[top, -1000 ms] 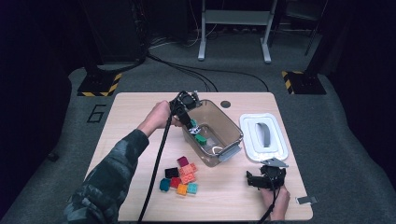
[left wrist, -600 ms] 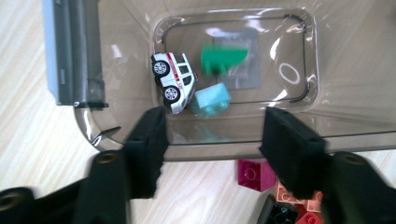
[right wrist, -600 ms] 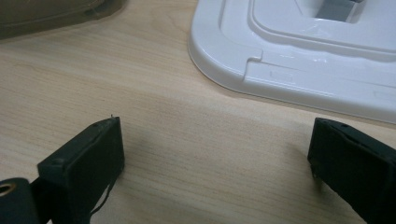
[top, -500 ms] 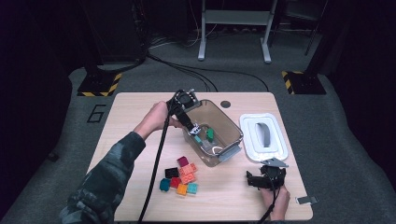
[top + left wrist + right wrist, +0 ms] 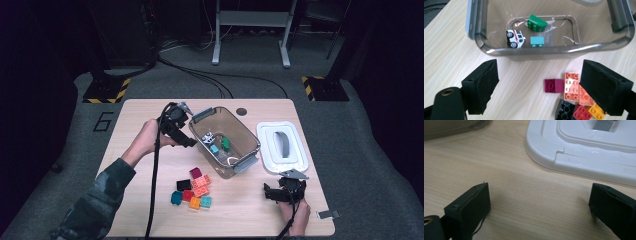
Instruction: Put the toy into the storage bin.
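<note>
Left tool [image 5: 539, 87] and right tool [image 5: 539, 207] wide apart, empty, pale wood table [image 5: 150, 115], dark grey floor [image 5: 350, 115]

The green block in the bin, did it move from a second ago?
Yes. The green block was held above the bin's near-left rim; it now lies on the bin floor beside the toy car.

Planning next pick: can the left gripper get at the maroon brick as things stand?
Probably yes. The left gripper is open, held outside the bin, and the maroon brick lies on bare table between its jaws' line. Only the orange bricks touch its far side.
</note>
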